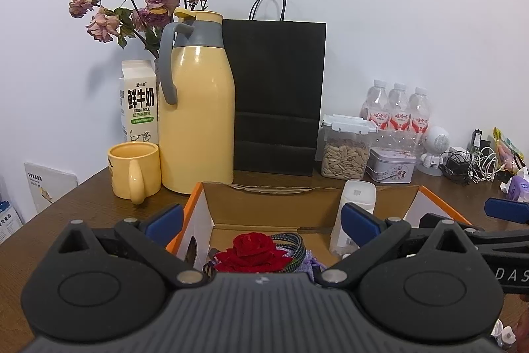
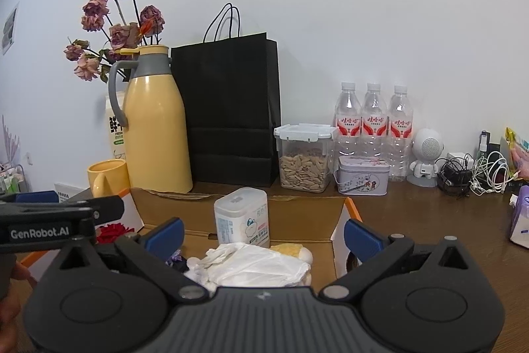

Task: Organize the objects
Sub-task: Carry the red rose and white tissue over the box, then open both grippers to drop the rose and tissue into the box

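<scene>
A brown wooden worktop (image 2: 413, 220) carries an open cardboard box (image 2: 297, 207) near the front. Behind it, along the wall, stand a yellow mug (image 1: 134, 169), a milk carton (image 1: 137, 101), a yellow jug (image 1: 196, 121), a black paper bag (image 1: 276, 95), a clear tub of seeds (image 2: 304, 157), a small tin (image 2: 362, 176), three water bottles (image 2: 373, 121), a white robot figure (image 2: 426, 157) and tangled cables (image 2: 476, 174).

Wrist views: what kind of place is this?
Likely a home or small-office side table against a wall: a yellow thermos and mug, bottled water, and tangled chargers behind an open cardboard box.
</scene>
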Demonstrator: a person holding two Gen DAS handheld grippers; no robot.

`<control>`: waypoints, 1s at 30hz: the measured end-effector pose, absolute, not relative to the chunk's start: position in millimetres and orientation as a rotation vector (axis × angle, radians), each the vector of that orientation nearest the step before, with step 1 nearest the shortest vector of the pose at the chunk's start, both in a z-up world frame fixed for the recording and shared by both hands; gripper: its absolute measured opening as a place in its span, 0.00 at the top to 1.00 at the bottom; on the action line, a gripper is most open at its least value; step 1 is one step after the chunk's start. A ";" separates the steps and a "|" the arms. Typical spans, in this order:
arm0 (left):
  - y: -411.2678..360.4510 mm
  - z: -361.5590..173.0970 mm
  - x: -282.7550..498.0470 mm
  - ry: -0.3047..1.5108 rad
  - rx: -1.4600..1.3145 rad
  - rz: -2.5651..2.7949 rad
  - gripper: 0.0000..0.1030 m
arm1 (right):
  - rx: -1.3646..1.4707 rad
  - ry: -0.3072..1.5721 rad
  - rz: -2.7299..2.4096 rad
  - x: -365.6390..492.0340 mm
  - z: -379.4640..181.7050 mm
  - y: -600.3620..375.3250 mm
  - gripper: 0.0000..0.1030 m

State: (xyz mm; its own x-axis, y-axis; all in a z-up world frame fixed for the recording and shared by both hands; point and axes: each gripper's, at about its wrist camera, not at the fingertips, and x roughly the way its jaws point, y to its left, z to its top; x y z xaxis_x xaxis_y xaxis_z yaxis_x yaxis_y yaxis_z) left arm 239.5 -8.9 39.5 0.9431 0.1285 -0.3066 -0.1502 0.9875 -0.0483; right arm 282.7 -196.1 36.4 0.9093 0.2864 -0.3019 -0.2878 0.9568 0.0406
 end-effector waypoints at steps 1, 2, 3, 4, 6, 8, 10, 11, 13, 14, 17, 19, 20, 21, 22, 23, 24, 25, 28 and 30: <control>-8.8 39.6 239.5 0.307 -0.072 0.141 0.00 | -0.007 0.309 0.297 281.7 36.7 -196.3 0.00; -8.8 40.1 238.5 0.305 -0.073 0.141 0.00 | -0.008 0.307 0.297 281.0 37.5 -196.7 0.00; -9.2 40.8 237.2 0.302 -0.073 0.140 0.00 | -0.010 0.304 0.296 279.9 38.1 -197.1 0.00; -10.0 41.8 235.3 0.298 -0.071 0.139 0.00 | -0.013 0.302 0.295 278.6 38.8 -197.5 0.00; -10.9 44.6 232.5 0.293 -0.070 0.137 0.00 | -0.016 0.298 0.295 275.8 41.3 -198.4 0.00; -11.7 48.6 229.6 0.290 -0.077 0.134 0.00 | -0.020 0.291 0.294 272.0 45.8 -199.5 0.00; -12.6 53.0 225.4 0.283 -0.083 0.132 0.00 | -0.024 0.283 0.298 268.1 50.3 -200.6 0.00; -13.0 55.0 223.0 0.280 -0.083 0.130 0.00 | -0.027 0.281 0.300 265.9 52.7 -201.4 0.00; -14.0 58.9 217.7 0.275 -0.082 0.126 0.00 | -0.035 0.278 0.301 261.4 56.2 -202.9 0.00; -14.4 60.5 214.9 0.276 -0.082 0.122 0.00 | -0.040 0.277 0.301 258.8 57.6 -204.2 0.00; -15.4 63.5 207.5 0.280 -0.078 0.118 0.00 | -0.046 0.282 0.304 251.2 60.2 -208.9 0.00; -16.3 64.4 202.1 0.286 -0.073 0.118 0.00 | -0.048 0.288 0.306 245.4 61.1 -213.2 0.00; -16.4 64.5 199.4 0.290 -0.072 0.119 0.00 | -0.050 0.291 0.307 242.4 61.0 -215.2 0.00; -16.6 64.5 196.8 0.295 -0.071 0.120 0.00 | -0.052 0.295 0.308 239.7 61.1 -217.3 0.00; -16.9 64.3 194.0 0.299 -0.070 0.121 0.00 | -0.056 0.300 0.308 236.8 60.9 -219.5 0.00; -16.7 63.7 191.3 0.303 -0.068 0.123 0.00 | -0.060 0.305 0.309 233.6 60.5 -221.9 0.00; -16.4 62.8 188.5 0.309 -0.066 0.126 0.00 | -0.065 0.311 0.309 230.5 59.9 -224.3 0.00; -15.8 62.1 186.2 0.316 -0.065 0.129 0.00 | -0.070 0.318 0.308 227.6 59.2 -227.0 0.00; -14.4 57.4 177.7 0.342 -0.065 0.136 0.00 | -0.078 0.338 0.309 218.0 55.6 -236.3 0.00; -12.7 53.8 171.8 0.360 -0.063 0.139 0.00 | -0.083 0.354 0.307 211.3 51.6 -243.3 0.00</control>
State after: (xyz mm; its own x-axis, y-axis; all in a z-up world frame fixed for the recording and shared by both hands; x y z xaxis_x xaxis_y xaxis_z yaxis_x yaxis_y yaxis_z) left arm 171.8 -12.7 53.8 0.9264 0.1242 -0.3556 -0.1465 0.9885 -0.0364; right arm 211.3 -243.3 51.6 0.8923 0.2815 -0.3530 -0.3104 0.9502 -0.0268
